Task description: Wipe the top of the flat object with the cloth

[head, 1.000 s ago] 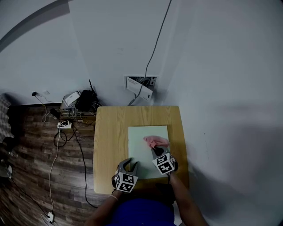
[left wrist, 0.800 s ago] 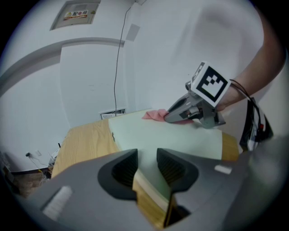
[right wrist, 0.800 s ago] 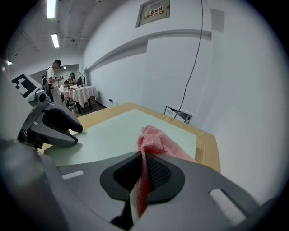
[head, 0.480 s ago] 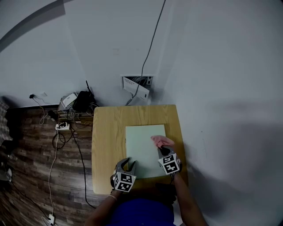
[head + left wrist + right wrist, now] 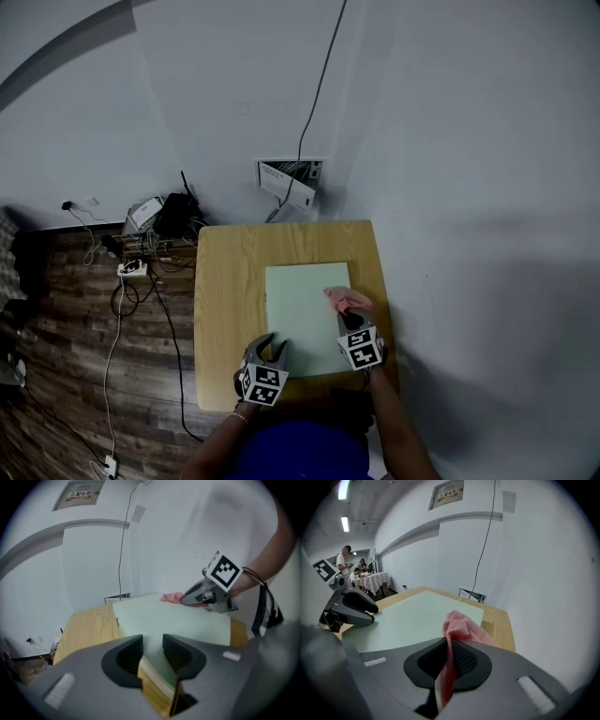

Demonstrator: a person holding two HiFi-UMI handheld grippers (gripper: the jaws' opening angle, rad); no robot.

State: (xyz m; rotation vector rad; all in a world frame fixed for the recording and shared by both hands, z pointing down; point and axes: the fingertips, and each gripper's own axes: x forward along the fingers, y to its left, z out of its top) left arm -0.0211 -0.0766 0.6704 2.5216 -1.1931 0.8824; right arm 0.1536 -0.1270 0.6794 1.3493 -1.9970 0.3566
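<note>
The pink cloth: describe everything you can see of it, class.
The pink cloth looks like an open mesh weave, soft and crumpled. One end is pinched between the shut jaws of the right gripper; the rest bunches ahead of them, resting on the pale green board near its right edge.

Tally rn: 1 wood table (image 5: 225, 300), 1 green board (image 5: 300, 314), 1 pink cloth (image 5: 345, 298) in right gripper (image 5: 349, 317), plus left gripper (image 5: 270, 349) = 2 grippers.
</note>
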